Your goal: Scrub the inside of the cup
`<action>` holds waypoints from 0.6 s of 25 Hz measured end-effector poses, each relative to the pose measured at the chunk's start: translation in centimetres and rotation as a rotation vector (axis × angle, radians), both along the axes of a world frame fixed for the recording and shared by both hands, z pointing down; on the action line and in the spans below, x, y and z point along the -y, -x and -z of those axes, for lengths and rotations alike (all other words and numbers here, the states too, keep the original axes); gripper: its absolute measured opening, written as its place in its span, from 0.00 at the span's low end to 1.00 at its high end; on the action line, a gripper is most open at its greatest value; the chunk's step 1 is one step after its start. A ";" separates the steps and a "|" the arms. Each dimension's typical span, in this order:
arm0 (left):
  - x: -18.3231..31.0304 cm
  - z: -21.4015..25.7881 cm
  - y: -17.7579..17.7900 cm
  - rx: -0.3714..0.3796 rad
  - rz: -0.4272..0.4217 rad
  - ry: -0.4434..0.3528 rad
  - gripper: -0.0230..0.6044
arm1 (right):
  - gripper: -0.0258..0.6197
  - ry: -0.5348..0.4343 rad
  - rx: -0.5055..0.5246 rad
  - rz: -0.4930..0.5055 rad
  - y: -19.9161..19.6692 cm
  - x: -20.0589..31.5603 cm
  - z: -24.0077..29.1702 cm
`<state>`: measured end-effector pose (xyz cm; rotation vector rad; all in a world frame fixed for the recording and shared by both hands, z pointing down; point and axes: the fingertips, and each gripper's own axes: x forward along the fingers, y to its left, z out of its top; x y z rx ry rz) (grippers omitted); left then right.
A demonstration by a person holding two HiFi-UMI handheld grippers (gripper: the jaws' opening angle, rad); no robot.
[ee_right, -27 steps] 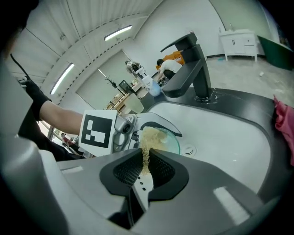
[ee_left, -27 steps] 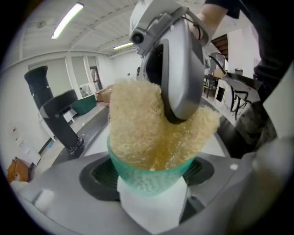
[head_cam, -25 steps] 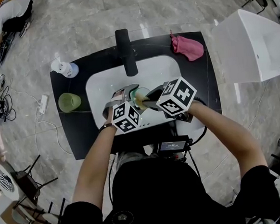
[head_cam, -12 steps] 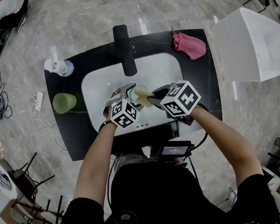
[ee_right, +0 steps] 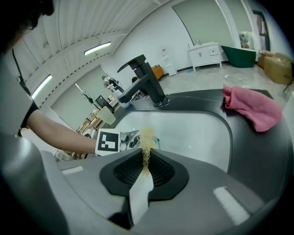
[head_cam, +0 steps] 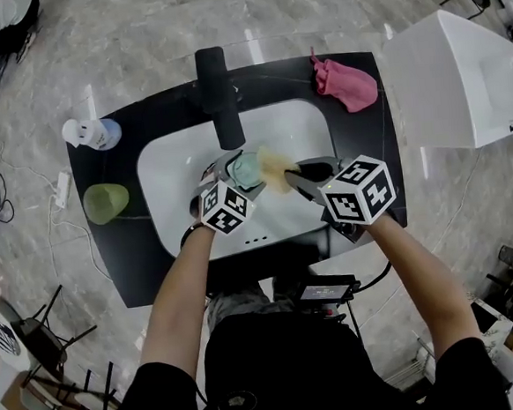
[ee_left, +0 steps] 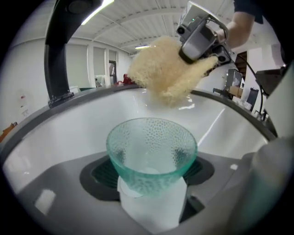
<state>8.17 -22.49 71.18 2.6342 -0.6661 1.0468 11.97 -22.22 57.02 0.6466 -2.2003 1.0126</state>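
A clear teal glass cup (ee_left: 151, 153) with a dimpled wall sits between the jaws of my left gripper (ee_left: 151, 183), which is shut on it, mouth facing the sink. In the head view the cup (head_cam: 246, 169) hangs over the white sink basin (head_cam: 175, 179) with the left gripper (head_cam: 230, 186) behind it. My right gripper (ee_right: 146, 158) is shut on a tan loofah sponge (ee_right: 147, 137). The sponge (head_cam: 276, 167) is outside the cup, just to its right, and in the left gripper view the sponge (ee_left: 161, 73) hangs above and beyond the cup's rim.
A black faucet (head_cam: 216, 97) stands at the back of the basin. On the black counter (head_cam: 128, 254) are a pink cloth (head_cam: 344, 82) at back right, a green cup (head_cam: 106, 203) and a white bottle (head_cam: 87, 133) at left. A white box (head_cam: 459, 78) stands right.
The sponge has come out of the cup's mouth and moved right with my right gripper. The left gripper with the cup has sunk a little toward the basin.
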 end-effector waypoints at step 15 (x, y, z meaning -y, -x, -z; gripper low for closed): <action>1.2 -2.1 0.0 -0.040 0.097 0.000 0.64 | 0.10 0.018 0.008 -0.050 -1.7 -0.2 -0.5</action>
